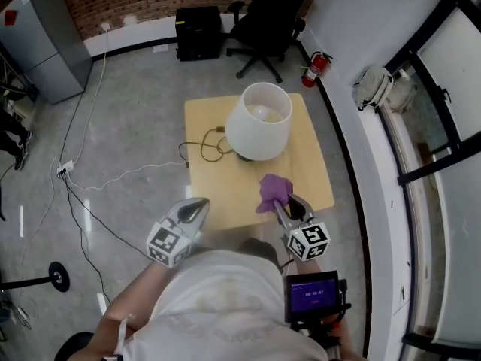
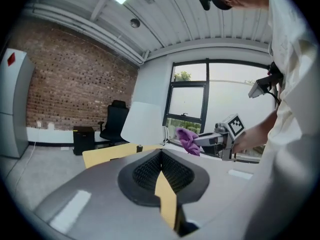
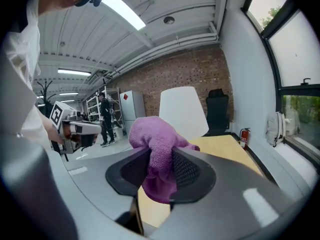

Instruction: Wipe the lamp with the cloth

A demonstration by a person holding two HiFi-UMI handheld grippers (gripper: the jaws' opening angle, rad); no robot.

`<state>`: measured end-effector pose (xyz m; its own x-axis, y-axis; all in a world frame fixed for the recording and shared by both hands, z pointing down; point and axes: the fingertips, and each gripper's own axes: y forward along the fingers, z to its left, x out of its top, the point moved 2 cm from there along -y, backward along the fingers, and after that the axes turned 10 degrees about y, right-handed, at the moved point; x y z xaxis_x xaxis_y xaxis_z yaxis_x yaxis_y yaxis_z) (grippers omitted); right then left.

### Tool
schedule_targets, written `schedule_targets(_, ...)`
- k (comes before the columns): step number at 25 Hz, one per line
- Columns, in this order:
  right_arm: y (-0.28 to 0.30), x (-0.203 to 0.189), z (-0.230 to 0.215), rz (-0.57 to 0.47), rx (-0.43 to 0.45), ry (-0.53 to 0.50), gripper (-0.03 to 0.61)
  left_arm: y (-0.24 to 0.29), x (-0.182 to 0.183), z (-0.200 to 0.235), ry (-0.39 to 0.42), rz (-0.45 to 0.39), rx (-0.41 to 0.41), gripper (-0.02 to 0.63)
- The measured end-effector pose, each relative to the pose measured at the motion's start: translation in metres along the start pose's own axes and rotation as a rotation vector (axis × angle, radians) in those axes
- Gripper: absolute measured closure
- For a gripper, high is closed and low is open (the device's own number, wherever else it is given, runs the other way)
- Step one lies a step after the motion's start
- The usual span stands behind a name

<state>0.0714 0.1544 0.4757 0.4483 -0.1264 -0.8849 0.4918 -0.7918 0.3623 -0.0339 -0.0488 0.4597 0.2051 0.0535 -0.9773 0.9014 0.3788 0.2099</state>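
Observation:
A lamp with a white shade (image 1: 259, 122) stands at the far middle of a small light wooden table (image 1: 312, 179). My right gripper (image 1: 282, 201) hangs over the table's near right part, shut on a bunched purple cloth (image 1: 272, 192). In the right gripper view the cloth (image 3: 157, 144) fills the gap between the jaws, with the shade (image 3: 182, 111) ahead of it. My left gripper (image 1: 199, 207) is at the table's near left edge, its jaws shut with nothing in them. In the left gripper view the shade (image 2: 142, 123) and the held cloth (image 2: 187, 139) show beyond the jaws.
The lamp's cord (image 1: 203, 147) loops over the table's left side and runs to a power strip (image 1: 65, 168) on the floor. Behind the table stand a black office chair (image 1: 267, 21) and a black box (image 1: 198, 32). A fire extinguisher (image 1: 316, 68) and a bag (image 1: 372, 87) sit along the right wall.

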Motion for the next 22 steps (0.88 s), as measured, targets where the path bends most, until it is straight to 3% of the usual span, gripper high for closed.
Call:
schedule_targets(3,0.002,0.029,-0.008,-0.078,0.031,-0.012,0.439,0.013,0.018,0.0,0.038,-0.02,-0.001,0.612)
schedule_targets(11,0.007,0.106,-0.033,-0.223,0.152,-0.043,0.439,0.055,0.039,0.01,-0.014,-0.042,0.088,0.612)
schedule_targets(22,0.073,0.17,-0.061,-0.255,0.254,-0.093,0.437,0.088,0.055,0.016,-0.007,-0.021,0.202,0.612)
